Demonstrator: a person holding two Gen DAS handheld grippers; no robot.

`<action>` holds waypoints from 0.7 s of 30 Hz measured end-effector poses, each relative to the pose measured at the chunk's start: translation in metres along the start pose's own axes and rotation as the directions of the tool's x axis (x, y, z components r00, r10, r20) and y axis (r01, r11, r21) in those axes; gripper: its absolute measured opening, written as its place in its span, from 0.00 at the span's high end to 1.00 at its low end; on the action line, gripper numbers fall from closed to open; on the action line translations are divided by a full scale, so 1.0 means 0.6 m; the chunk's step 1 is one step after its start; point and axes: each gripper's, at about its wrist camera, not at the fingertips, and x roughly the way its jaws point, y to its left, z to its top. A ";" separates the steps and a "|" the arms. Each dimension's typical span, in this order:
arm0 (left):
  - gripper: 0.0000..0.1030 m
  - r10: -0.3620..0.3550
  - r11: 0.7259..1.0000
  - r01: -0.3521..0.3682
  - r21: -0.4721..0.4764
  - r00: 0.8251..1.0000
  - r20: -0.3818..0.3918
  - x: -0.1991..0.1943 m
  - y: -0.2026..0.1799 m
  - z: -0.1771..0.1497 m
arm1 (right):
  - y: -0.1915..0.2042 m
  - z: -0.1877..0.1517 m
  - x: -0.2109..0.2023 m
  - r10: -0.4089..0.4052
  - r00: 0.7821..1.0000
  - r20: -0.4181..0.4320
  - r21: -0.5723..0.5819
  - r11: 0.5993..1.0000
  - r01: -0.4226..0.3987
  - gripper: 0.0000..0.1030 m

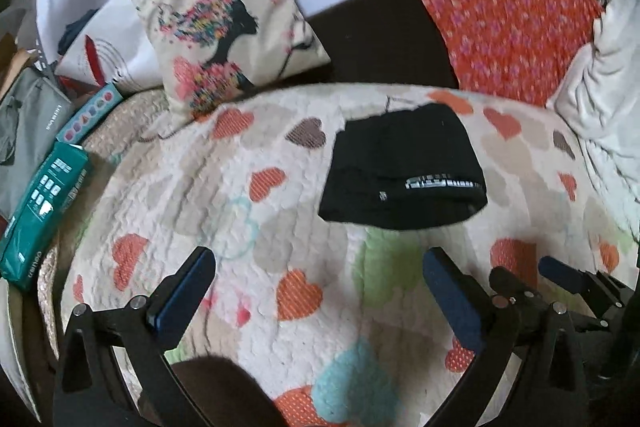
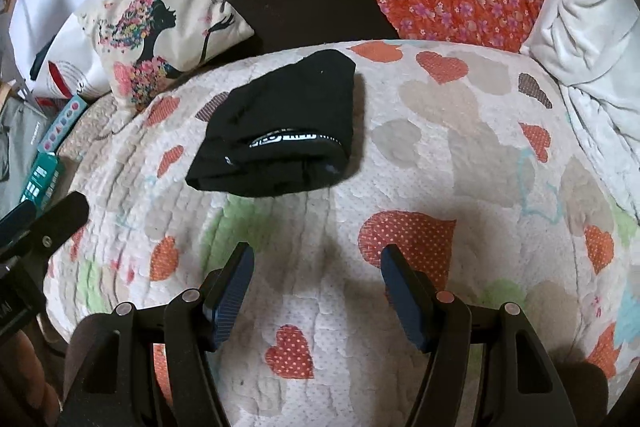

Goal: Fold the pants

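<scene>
While folded pants [image 2: 276, 131] lie on quilt [image 2: 420, 163], waistband lettering unreadable.

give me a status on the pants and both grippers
Left gripper open, empty, over the quilt. Right gripper open, empty. Pants lie folded in a compact bundle on the quilt, clear of both. Nothing in the way.

left wrist: low over the bed, facing 12 o'clock, pants [image 1: 404, 167] near | right wrist: same height, facing 12 o'clock, pants [image 2: 276, 131] toward 11 o'clock | shared: quilt [image 1: 280, 195], printed pillow [image 1: 224, 43]
</scene>
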 end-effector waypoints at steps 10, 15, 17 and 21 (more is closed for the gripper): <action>0.00 -0.053 0.999 0.053 0.002 0.995 -0.087 0.034 -0.011 -0.009 | -0.007 -0.008 0.022 -0.021 0.999 -0.031 0.002 1.000 0.021 0.31; 0.00 -0.073 0.997 0.073 0.001 0.992 -0.107 0.044 -0.013 -0.011 | -0.006 -0.011 0.031 -0.025 0.999 -0.046 -0.003 1.000 0.025 0.31; 0.00 -0.075 0.997 0.076 0.004 0.991 -0.111 0.048 -0.014 -0.012 | -0.005 -0.012 0.035 -0.027 0.998 -0.049 -0.007 1.000 0.026 0.31; 0.00 -0.083 0.996 0.084 0.000 0.989 -0.125 0.056 -0.014 -0.015 | -0.003 -0.014 0.042 -0.029 0.998 -0.059 -0.009 1.000 0.028 0.31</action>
